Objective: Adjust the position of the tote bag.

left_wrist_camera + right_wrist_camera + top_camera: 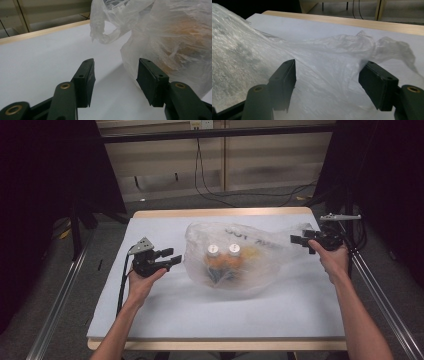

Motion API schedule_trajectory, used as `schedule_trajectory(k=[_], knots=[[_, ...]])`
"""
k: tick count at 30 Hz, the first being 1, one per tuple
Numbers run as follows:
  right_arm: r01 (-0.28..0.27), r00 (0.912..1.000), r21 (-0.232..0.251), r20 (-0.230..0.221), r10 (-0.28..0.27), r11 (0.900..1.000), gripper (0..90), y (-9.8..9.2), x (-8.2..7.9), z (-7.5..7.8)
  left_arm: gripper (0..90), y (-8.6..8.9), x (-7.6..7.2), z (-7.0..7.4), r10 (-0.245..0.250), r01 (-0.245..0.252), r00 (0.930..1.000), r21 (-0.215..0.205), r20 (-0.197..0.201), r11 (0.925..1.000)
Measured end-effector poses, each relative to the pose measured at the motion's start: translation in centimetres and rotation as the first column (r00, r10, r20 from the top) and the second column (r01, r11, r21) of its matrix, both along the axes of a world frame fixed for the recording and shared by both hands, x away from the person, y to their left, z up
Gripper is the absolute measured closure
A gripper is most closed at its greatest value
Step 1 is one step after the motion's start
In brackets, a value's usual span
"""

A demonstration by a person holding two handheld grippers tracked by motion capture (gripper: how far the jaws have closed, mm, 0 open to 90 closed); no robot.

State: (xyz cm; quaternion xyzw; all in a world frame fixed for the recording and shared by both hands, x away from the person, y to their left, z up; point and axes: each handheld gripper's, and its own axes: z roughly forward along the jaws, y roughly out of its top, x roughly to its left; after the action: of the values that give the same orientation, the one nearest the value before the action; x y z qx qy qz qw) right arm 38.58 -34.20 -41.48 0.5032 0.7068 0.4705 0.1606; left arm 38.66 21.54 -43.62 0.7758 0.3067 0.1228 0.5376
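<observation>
A clear plastic bag lies on the white table cover, holding two orange bottles with white caps. My left gripper is open at the bag's left side, its jaws just short of the plastic; in the left gripper view the bag bulges beside the right jaw and its twisted handle lies farther off. My right gripper is open at the bag's right end. In the right gripper view the thin flattened plastic lies between and beyond its jaws, nothing pinched.
The table cover has bare room in front of the bag and on both sides. The wooden table edge runs along the back. Metal rails flank the table, and cables trail on the floor behind.
</observation>
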Motion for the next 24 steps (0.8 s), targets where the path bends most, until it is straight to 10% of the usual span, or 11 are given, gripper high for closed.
schedule_trajectory(k=[11, 24], knots=[[-0.076, 0.9961, 0.032, 0.048, 0.075, 0.997, 90.0, 1.5, 0.2, 0.6, 45.2, -0.1, 0.4, 0.1, 0.029, -0.029, 0.9996, 0.01, 0.005, 0.9995], [-0.137, 0.9793, 0.045, 0.156, 0.128, 0.99, 90.0, 3.9, -0.9, 5.0, 41.8, -0.6, 2.5, 0.0, 0.055, -0.055, 0.9983, -0.02, 0.018, 0.9983]])
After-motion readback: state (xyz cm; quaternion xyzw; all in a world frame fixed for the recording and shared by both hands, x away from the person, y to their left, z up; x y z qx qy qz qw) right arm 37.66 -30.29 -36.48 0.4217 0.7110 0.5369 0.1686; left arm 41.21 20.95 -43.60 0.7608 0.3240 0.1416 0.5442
